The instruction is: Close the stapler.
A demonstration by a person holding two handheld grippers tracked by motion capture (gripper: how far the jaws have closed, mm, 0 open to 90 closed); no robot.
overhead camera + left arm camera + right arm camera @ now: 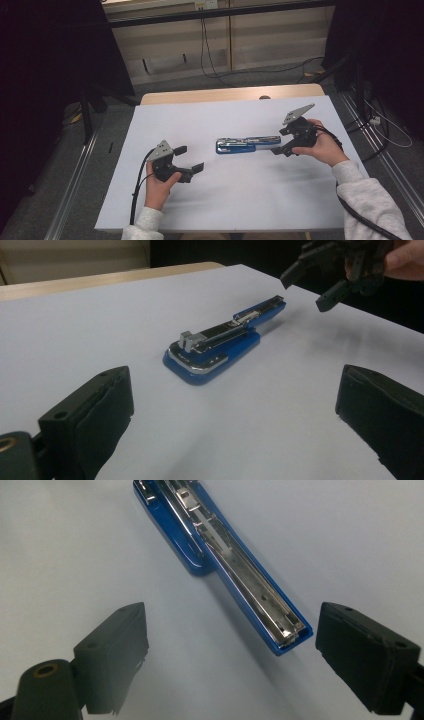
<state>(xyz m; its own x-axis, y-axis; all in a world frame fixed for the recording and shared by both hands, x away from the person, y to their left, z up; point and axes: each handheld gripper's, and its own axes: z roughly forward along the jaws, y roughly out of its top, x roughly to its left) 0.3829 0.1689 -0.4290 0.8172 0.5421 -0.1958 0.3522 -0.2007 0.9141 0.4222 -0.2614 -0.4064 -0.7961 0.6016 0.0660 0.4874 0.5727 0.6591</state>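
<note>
Blue stapler (246, 145) lies mid-table (225, 200), opened flat. Right gripper (278, 143) at its 3 o'clock end, jaws spread either side of tip, not touching. Left gripper (190, 158) at 8 o'clock, spread, well apart.

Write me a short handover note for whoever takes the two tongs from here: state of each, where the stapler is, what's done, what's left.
Left tongs: open, holding nothing, hovering over the white table, left of the stapler and apart from it.
Right tongs: open, at the stapler's right end, jaws either side of its tip but not closed on it.
Stapler: blue, opened out flat near the table's middle, metal staple channel facing up; in the right gripper view the arm's tip seems raised a little off the table.
Done: right tongs lined up on the tip.
Left: no grip made yet; probably close the right tongs on the arm, with the left free to steady the base.
</note>
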